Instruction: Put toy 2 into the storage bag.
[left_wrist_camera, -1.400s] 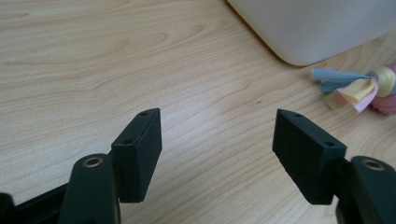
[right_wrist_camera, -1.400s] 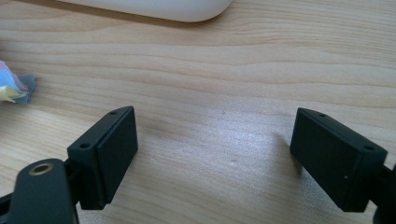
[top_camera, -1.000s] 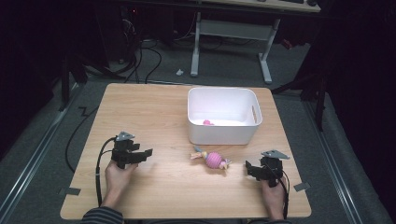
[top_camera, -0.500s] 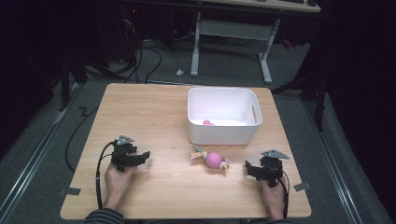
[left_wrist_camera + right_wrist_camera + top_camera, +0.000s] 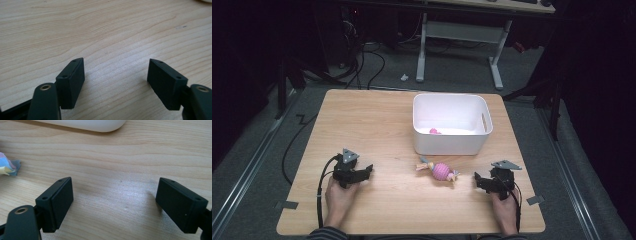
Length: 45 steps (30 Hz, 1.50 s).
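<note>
While both grippers sit low on the desk [image 5: 377, 120] near the bottom of the frame, I read this as roughly halfway through a put-the-toys-away job. One small pink item [image 5: 434, 131] already lies inside the white bin [image 5: 451, 145], upper centre of the high view, against its near wall. The other piece, a pink toy [image 5: 438, 171] with pastel tufts at both ends, lies on the bare wood just below the bin, lower centre, between my two hands and not touched by either.

Left gripper [image 5: 364, 171] is at lower left, well apart from the toy. In the left gripper view [image 5: 115, 71] its jaws stand moderately wide with nothing but wood grain between them; they have just been opening a bit further.

Right gripper [image 5: 478, 180] is at lower right, near the toy, jaws pointing toward it. In the right gripper view [image 5: 113, 192] the jaws are spread wide and empty; the toy's tuft [image 5: 8, 166] pokes in at the left edge and the bin's rim [image 5: 82, 125] runs along the top.

Left to do, as I judge it: close in on the toy, grip, lift over the near wall, release. Right hand looks best placed.
</note>
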Available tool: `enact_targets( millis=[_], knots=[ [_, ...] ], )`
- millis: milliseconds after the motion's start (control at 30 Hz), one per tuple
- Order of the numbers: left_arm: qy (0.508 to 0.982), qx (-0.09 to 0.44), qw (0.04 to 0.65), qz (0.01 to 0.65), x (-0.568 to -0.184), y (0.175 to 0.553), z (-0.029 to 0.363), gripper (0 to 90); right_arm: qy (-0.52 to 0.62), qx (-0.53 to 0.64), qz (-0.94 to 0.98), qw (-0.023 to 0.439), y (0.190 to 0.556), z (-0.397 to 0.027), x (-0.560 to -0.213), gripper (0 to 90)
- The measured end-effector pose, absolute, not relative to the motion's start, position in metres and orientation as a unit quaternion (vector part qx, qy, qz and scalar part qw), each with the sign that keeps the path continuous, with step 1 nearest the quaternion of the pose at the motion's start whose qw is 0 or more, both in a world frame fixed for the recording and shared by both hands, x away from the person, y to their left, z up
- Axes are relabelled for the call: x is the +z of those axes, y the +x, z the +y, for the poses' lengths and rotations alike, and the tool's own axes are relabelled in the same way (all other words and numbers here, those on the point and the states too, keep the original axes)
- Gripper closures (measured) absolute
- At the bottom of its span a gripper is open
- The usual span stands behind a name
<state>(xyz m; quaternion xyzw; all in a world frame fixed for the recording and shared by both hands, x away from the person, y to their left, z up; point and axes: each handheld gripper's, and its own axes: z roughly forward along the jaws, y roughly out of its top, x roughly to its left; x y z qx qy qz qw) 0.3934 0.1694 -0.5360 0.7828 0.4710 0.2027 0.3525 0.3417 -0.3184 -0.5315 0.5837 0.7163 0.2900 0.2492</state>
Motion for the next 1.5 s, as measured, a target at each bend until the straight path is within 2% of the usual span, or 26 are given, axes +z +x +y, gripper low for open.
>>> enact_targets(
  millis=[367, 500, 867, 1500],
  knots=[
    [0.783, 0.203, 0.350, 0.472, -0.536, 0.393, 0.168, 26.3, 0.574, 0.289, 0.727, 0.243, 0.342, -0.320, -0.531, 14.0],
    [0.784, 0.201, 0.351, 0.472, -0.536, 0.393, 0.168, 25.5, 0.575, 0.288, 0.728, 0.237, 0.341, -0.322, -0.528, 21.9],
    [0.784, 0.200, 0.349, 0.472, -0.537, 0.393, 0.168, 22.2, 0.555, 0.318, 0.741, 0.206, 0.324, -0.317, -0.518, 27.6],
    [0.785, 0.198, 0.349, 0.473, -0.537, 0.393, 0.168, 20.3, 0.506, 0.348, 0.768, 0.183, 0.313, -0.287, -0.502, 28.7]
  ],
)
